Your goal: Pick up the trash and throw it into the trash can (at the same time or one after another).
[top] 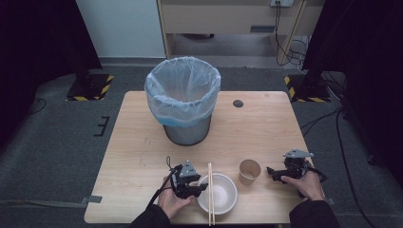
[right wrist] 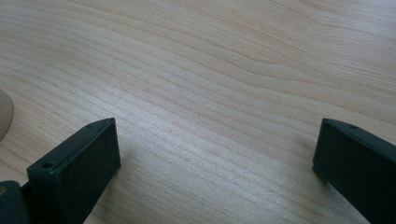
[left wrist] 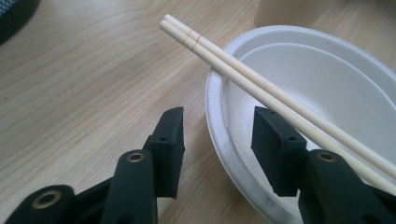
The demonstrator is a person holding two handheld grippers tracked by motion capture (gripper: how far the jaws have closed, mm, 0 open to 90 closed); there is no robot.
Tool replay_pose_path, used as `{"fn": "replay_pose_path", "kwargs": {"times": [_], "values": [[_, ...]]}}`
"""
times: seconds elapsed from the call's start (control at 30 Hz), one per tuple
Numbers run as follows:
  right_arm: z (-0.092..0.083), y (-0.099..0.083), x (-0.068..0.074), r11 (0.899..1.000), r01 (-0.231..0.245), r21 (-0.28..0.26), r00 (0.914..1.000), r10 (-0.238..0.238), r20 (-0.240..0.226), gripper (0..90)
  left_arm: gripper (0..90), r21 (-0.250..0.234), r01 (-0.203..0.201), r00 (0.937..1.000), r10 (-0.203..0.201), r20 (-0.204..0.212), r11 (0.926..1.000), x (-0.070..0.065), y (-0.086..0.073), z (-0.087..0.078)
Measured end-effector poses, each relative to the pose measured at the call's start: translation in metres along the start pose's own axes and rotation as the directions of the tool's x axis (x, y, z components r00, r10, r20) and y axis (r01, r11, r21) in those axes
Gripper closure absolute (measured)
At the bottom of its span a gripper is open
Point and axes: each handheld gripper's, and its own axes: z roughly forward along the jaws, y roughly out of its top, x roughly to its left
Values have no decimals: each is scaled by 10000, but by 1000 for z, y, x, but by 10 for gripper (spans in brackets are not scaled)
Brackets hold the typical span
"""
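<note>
While my left gripper (left wrist: pixel 217 140) straddles the near rim of the white bowl (top: pixel 223 192), one jaw outside on the table (top: pixel 142 142), one inside, the pads do not yet press the rim; jaws about half open, nothing held. Bowl sits at the front edge of the table, just left of the paper cup (top: pixel 249 171). Chopsticks (top: pixel 210 192) lie across the bowl, side by side, tips overhanging both rims.

Right gripper (top: pixel 272 172) rests on the table just right of the cup, jaws wide, empty; its own view looks along bare wood, with a sliver of the cup at the left edge.

Lined waste bin (top: pixel 183 99) stands well behind, centre of the table.

Step in hand, as I read it: taking hold of the bowl rim, likely to clear it to the bin. Next move calls for closing on the rim, then lifting level. The loose chopsticks could roll off if it tips.
</note>
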Motion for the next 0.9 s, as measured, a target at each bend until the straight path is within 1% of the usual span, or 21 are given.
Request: {"fn": "replay_pose_path", "kwargs": {"times": [0.1,0.13,0.17,0.3,0.43,0.63,0.67,0.7,0.87,0.9], "values": [[0,0,0,10000,-25,3,10000,25,1,8,593,130,73,10000,-72,-17,9999,0,0,2],[0,0,0,10000,-3,-1,10000,3,1,8,593,159,123,9999,-123,-11,9998,0,1,2],[0,0,0,10000,-4,0,10000,4,4,8,628,220,185,9998,-184,-54,9996,0,1,3],[0,0,0,10000,-26,3,10000,26,-2,8,690,273,351,9993,-348,-101,9990,1,2,2],[0,0,0,10000,-47,10,10000,47,-4,9,737,350,413,9990,-406,-195,9985,2,3,1],[0,0,0,10000,-26,3,10000,26,-2,8,757,279,541,9979,-530,-359,9981,7,3,-2],[0,0,0,10000,-25,6,10000,25,-2,8,761,232,635,9972,-625,-420,9977,10,4,-3],[0,0,0,10000,-25,6,10000,25,-2,8,763,232,635,9972,-625,-420,9977,10,4,-3],[0,0,0,10000,-27,3,10000,27,-4,8,763,63,769,9945,-762,-713,9970,24,5,-3],[0,0,0,10000,-27,3,10000,27,-4,8,763,63,769,9945,-762,-713,9970,24,5,-3]]}}
